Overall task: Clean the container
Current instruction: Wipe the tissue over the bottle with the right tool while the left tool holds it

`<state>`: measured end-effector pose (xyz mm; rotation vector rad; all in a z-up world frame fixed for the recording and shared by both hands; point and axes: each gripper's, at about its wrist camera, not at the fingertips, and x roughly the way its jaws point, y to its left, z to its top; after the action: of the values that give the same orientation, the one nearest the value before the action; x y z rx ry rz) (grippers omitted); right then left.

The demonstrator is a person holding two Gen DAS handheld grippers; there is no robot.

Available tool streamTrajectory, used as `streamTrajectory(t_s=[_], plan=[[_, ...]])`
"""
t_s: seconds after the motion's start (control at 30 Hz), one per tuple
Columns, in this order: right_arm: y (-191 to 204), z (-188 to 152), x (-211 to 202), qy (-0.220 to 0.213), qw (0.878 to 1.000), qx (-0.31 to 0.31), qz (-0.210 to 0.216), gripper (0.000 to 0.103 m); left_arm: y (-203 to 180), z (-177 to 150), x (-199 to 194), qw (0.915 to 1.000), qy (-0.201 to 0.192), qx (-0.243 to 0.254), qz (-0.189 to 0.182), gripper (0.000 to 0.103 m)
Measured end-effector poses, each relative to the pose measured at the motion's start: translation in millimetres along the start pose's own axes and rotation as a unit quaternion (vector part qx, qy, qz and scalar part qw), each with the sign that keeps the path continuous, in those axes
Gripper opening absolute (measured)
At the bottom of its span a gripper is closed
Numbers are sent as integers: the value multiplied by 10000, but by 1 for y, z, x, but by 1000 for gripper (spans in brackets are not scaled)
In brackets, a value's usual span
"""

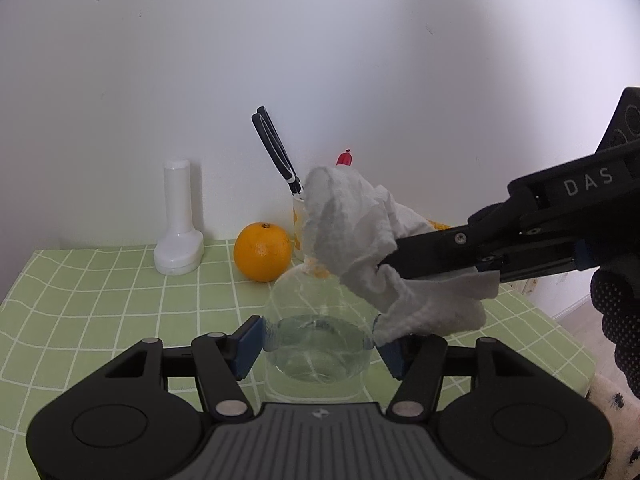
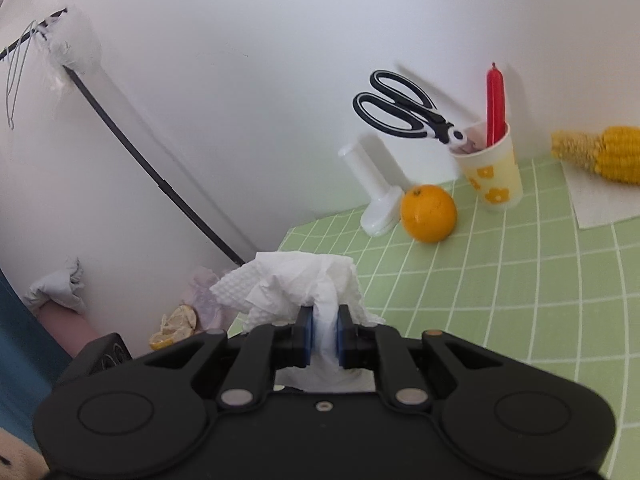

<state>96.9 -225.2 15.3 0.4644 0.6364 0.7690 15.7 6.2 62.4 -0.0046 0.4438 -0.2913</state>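
The left tool [image 1: 318,346] is pointed slightly downward, its 2 blue pads closed on a clear, round plastic container [image 1: 320,344] held over the green checked surface [image 1: 100,292]. The right tool [image 2: 323,338] is clamped narrowly on a crumpled, dimpled white paper towel [image 1: 372,248], which is held above the container's right rim. A black dotted glove [image 1: 618,320] is seen at the right edge.

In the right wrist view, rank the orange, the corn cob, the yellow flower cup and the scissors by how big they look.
1. scissors
2. corn cob, cut off by the frame edge, so unsure
3. yellow flower cup
4. orange

Cup and orange look close.
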Motion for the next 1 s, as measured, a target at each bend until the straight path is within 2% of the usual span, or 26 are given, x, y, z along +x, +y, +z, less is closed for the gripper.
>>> streamTrajectory(t_s=[0.23,0.3,0.4,0.63,0.93,1.0], plan=[[0,1,3,-177,9997,-117,-78,12,-9,-6,-8,9999,-78,77,55,61],[0,1,4,-213,9996,-161,-93,12,-12,-1,-4,9999,-83,104,60,60],[-1,1,5,-287,9994,-153,-124,12,-1,7,24,9999,-85,122,58,60],[-6,2,9,-461,9988,10,-167,12,0,12,30,9997,-84,227,50,60],[-23,3,33,-587,9912,1005,627,12,-4,11,20,9996,-65,265,57,60],[-26,2,36,-635,9855,1276,925,12,-25,24,27,9997,-62,217,134,60]])
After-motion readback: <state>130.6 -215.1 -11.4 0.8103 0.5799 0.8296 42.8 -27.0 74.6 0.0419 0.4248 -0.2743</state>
